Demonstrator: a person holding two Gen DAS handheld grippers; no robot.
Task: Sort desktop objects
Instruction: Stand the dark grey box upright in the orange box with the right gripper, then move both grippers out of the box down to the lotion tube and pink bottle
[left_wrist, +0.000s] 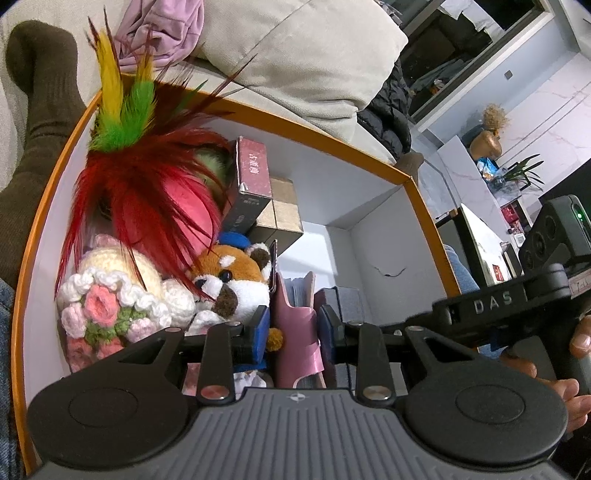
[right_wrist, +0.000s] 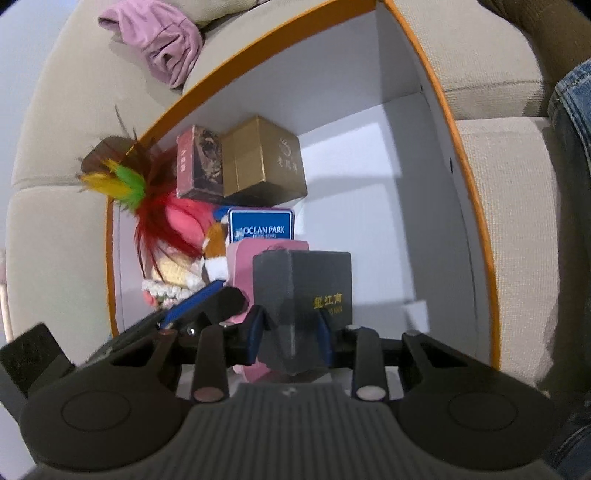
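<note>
An orange-rimmed white box (left_wrist: 369, 206) (right_wrist: 369, 155) sits on a sofa and holds the objects. My left gripper (left_wrist: 293, 332) is shut on an upright pink case (left_wrist: 295, 332) inside the box, beside a red panda plush (left_wrist: 236, 284). My right gripper (right_wrist: 290, 332) is shut on a dark grey box with gold lettering (right_wrist: 306, 295), held upright just right of the pink case (right_wrist: 240, 266). The left gripper's blue fingers (right_wrist: 192, 299) show at the left in the right wrist view. A feather toy (left_wrist: 140, 173), a crocheted bouquet (left_wrist: 107, 314), a maroon box (right_wrist: 199, 166) and a gold box (right_wrist: 262, 158) lie further in.
A blue Ocean Park card (right_wrist: 260, 225) stands behind the pink case. The box's right half has a bare white floor (right_wrist: 354, 221). A beige sofa (right_wrist: 517, 184) surrounds the box, with a purple cloth (right_wrist: 159, 40) at the back. A person's legs (left_wrist: 40, 110) lie at the left.
</note>
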